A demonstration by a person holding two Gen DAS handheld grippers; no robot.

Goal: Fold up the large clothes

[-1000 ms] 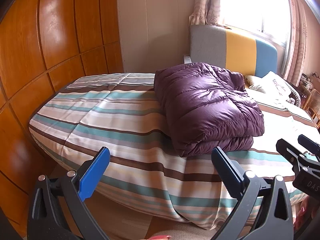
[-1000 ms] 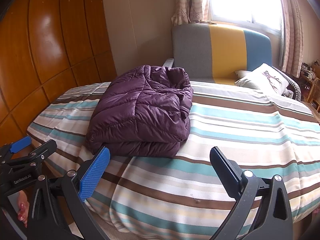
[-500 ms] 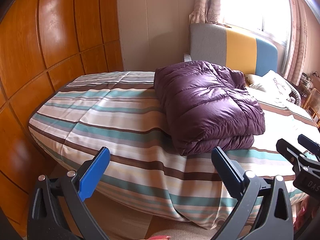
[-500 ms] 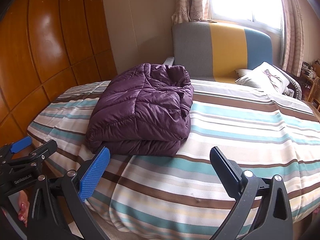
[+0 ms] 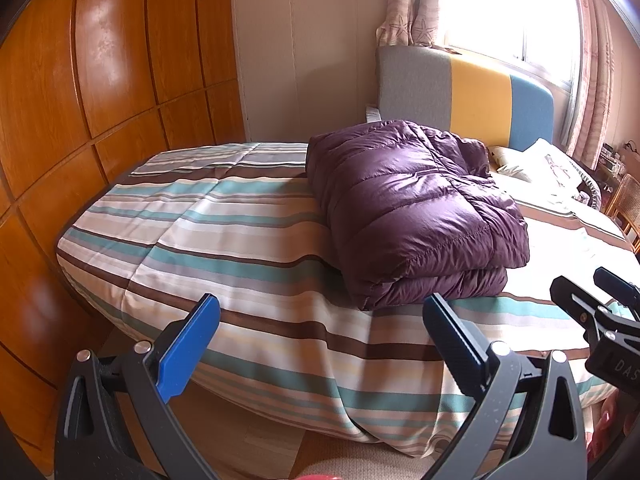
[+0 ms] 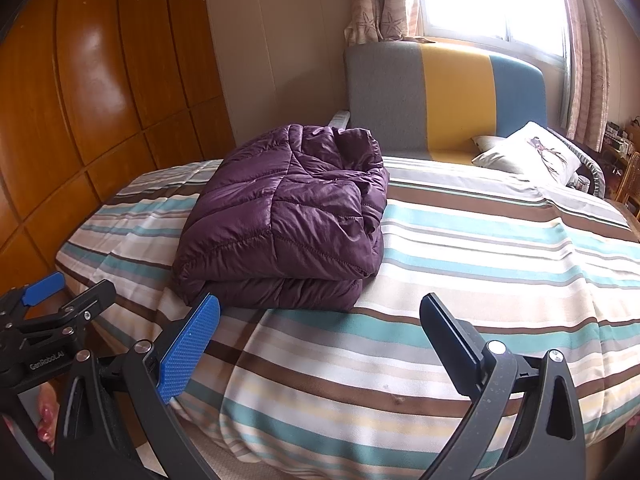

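A purple quilted down jacket (image 5: 412, 208) lies folded in a thick bundle on the striped bed (image 5: 224, 248); it also shows in the right wrist view (image 6: 288, 220). My left gripper (image 5: 320, 320) is open and empty, held back from the bed's near edge, left of the jacket's front. My right gripper (image 6: 320, 316) is open and empty, just in front of the jacket's folded near edge. Each gripper shows at the side of the other's view: the right gripper (image 5: 596, 300) and the left gripper (image 6: 64, 292).
A wooden wardrobe wall (image 5: 80, 120) runs along the left. A grey, yellow and blue headboard (image 6: 444, 96) and pillows (image 6: 528, 156) are at the far end under a bright window. A wicker chair (image 5: 624, 204) stands far right.
Both grippers have stayed open and nearly still; the views have tilted up slightly, so the jacket sits a little lower in the right wrist frame.
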